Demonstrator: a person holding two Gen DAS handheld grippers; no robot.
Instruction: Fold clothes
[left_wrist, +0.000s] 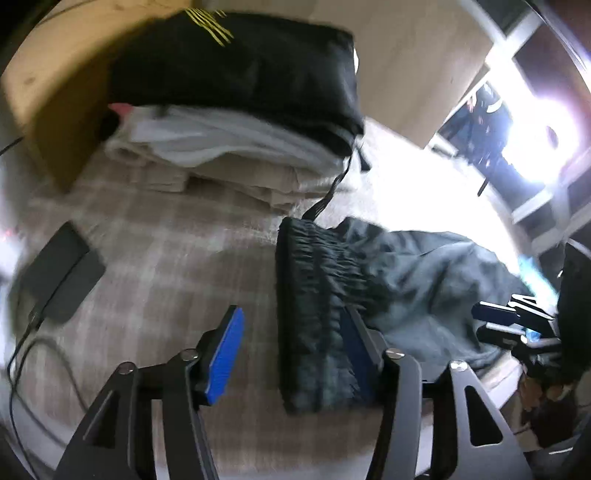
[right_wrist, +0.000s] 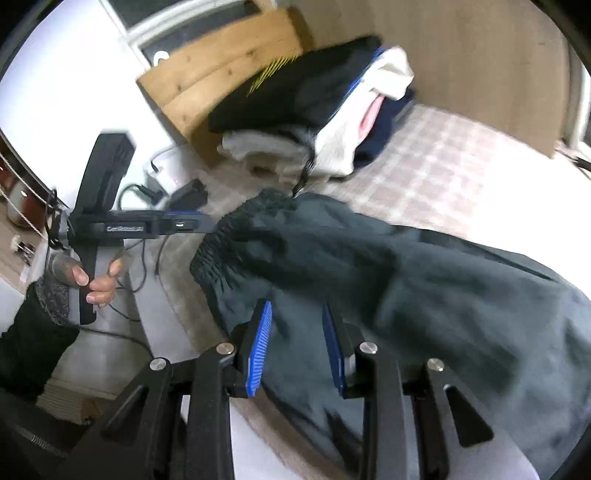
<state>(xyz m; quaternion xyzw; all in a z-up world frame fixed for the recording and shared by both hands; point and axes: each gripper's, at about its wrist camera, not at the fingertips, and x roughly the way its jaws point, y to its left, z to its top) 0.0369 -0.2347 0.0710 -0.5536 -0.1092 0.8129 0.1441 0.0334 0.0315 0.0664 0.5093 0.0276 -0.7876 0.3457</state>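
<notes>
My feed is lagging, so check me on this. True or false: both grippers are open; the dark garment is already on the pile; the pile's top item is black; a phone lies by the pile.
1. Both grippers are open: true; the left gripper and right gripper have their pads apart.
2. The dark garment is on the folded pile: false; it lies crumpled on the checked cover.
3. The top item is black: true.
4. A phone lies nearby: true.
</notes>
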